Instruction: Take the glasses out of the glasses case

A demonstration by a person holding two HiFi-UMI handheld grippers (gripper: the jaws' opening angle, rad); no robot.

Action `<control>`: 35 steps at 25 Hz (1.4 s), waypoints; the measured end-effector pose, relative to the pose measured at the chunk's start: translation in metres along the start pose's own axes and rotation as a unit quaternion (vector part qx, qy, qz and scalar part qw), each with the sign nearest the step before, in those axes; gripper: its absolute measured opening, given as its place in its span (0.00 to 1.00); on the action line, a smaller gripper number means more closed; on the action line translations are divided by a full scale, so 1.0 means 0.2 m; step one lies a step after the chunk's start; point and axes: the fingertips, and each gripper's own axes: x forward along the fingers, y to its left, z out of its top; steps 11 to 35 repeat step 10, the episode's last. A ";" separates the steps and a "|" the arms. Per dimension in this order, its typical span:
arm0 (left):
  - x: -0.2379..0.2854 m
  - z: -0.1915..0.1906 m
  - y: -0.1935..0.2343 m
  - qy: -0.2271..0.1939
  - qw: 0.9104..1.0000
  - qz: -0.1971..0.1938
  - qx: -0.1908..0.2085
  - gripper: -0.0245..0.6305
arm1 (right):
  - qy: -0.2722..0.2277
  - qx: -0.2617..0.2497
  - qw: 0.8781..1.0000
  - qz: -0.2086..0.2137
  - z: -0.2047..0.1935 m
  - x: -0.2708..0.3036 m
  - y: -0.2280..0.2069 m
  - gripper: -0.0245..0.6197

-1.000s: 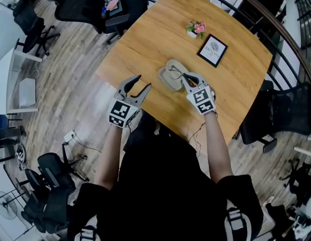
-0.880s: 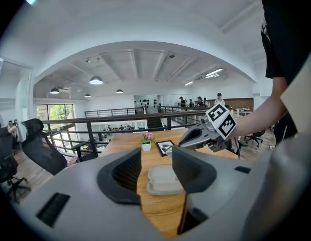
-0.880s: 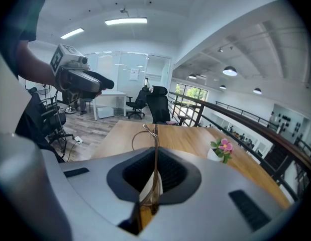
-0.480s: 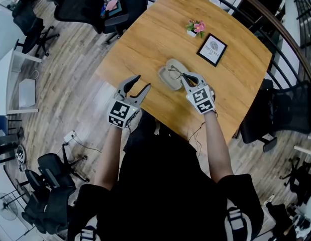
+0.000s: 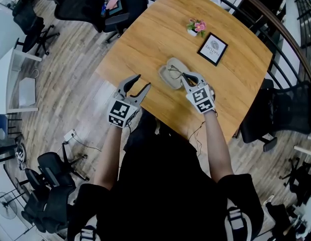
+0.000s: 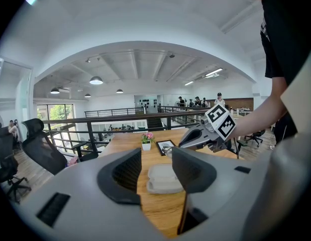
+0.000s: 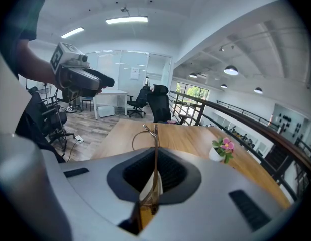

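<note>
The pale glasses case (image 5: pixel 165 78) lies open on the wooden table (image 5: pixel 150 39), near its front edge. My right gripper (image 5: pixel 186 79) hovers at the case's right side, shut on the thin-framed glasses (image 5: pixel 176 73), which hang over the case. In the right gripper view the glasses (image 7: pixel 154 134) stand pinched edge-on between the jaws of the right gripper (image 7: pixel 154 177). My left gripper (image 5: pixel 144 81) is open and holds nothing, left of the case at the table's edge. In the left gripper view the case (image 6: pixel 164 178) shows beyond the left gripper (image 6: pixel 156 170).
A small pot of pink flowers (image 5: pixel 196 28) and a black picture frame (image 5: pixel 212 49) stand at the far side of the table. Black office chairs (image 5: pixel 90 6) surround it, and a dark railing (image 5: pixel 276 29) runs along the right.
</note>
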 end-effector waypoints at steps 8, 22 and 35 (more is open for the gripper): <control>-0.02 -0.03 0.00 0.002 1.000 0.002 -0.001 0.35 | 0.005 -0.001 1.000 0.003 -0.02 0.01 0.04 0.07; -0.02 -0.04 0.00 0.002 1.000 0.002 -0.001 0.35 | 0.005 -0.002 1.000 0.004 -0.02 0.02 0.05 0.07; -0.02 -0.04 0.00 0.002 1.000 0.002 -0.001 0.35 | 0.005 -0.002 1.000 0.004 -0.02 0.02 0.05 0.07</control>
